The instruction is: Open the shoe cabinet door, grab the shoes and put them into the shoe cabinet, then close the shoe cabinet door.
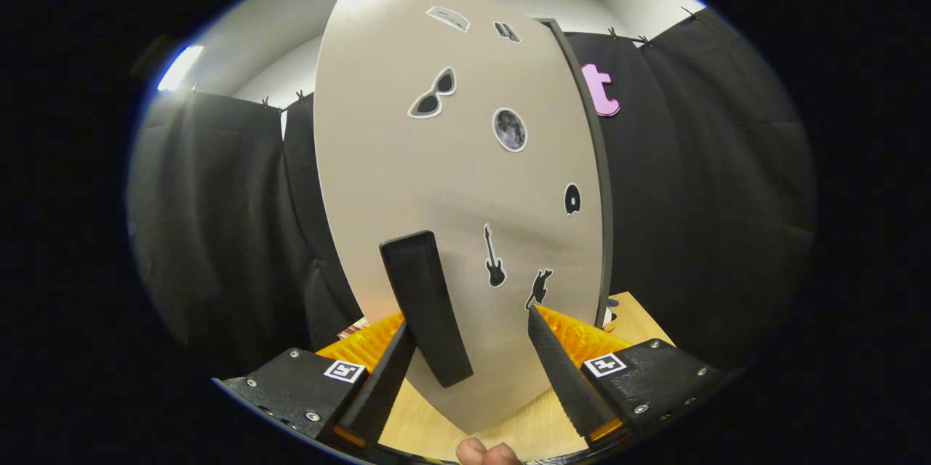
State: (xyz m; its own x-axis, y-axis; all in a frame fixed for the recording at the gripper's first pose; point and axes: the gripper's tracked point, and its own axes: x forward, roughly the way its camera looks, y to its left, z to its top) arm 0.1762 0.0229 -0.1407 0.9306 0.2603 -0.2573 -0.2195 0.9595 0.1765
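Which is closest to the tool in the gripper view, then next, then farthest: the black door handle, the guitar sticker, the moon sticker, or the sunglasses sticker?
Measured from the open tool:
1. Black handle, right by the left finger.
2. Guitar sticker, just beyond the fingers, low on the cabinet door.
3. Moon sticker, higher on the door.
4. Sunglasses sticker, higher still, to the moon's left.

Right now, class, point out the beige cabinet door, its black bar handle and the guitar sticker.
Beige cabinet door [451, 181]: gripper view, bare middle of the panel.
Black bar handle [425, 305]: gripper view, mid-length, just ahead of the open gripper [465, 348].
Guitar sticker [494, 261]: gripper view, its neck.
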